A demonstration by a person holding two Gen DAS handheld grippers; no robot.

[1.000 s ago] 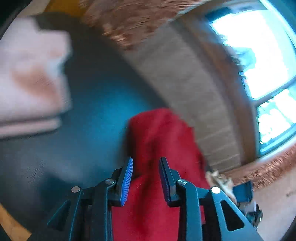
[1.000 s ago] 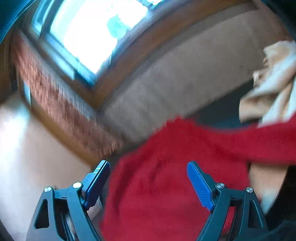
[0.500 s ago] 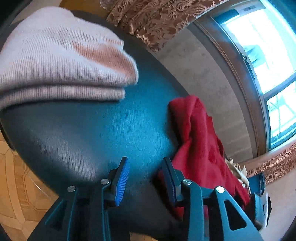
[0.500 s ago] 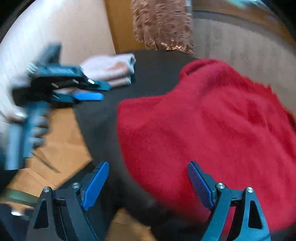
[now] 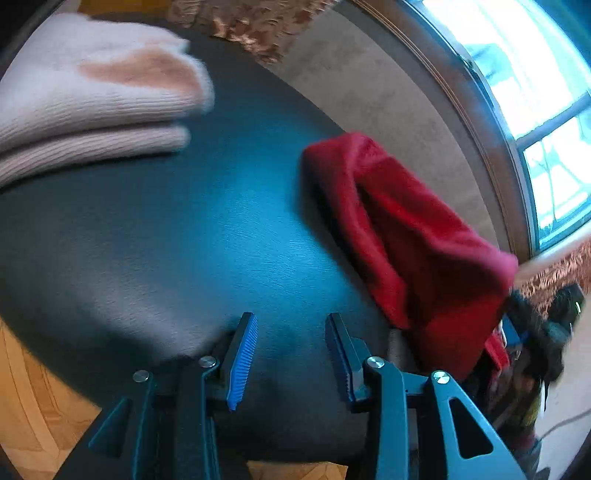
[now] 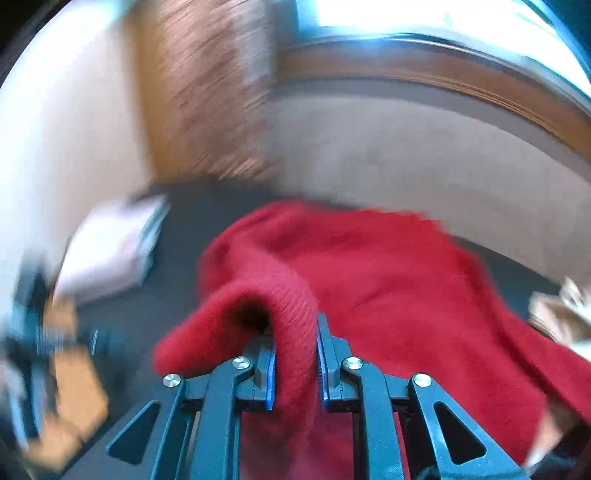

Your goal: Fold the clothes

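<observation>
A red knit garment (image 5: pixel 413 236) lies bunched on the right side of a dark round table (image 5: pixel 184 240). My left gripper (image 5: pixel 291 354) hovers open over bare table near the front edge, left of the garment, with nothing between its fingers. In the right wrist view my right gripper (image 6: pixel 295 362) is shut on a ribbed edge of the red garment (image 6: pixel 388 280), which rises in a loop over the fingers and spreads out behind. The other gripper shows as a blur at the right edge of the left wrist view (image 5: pixel 543 332).
A folded pale pink knit (image 5: pixel 92 96) lies at the table's far left (image 6: pixel 110 251). A beige cloth (image 6: pixel 561 314) sits at the far right. A grey wall, patterned curtain (image 5: pixel 255 22) and bright window (image 5: pixel 517 74) stand behind. Wooden floor (image 5: pixel 33 413) shows below the table edge.
My right gripper has closed on the red garment's ribbed edge; it was open half a second ago. My left gripper has drawn back from the garment and now hangs over bare table.
</observation>
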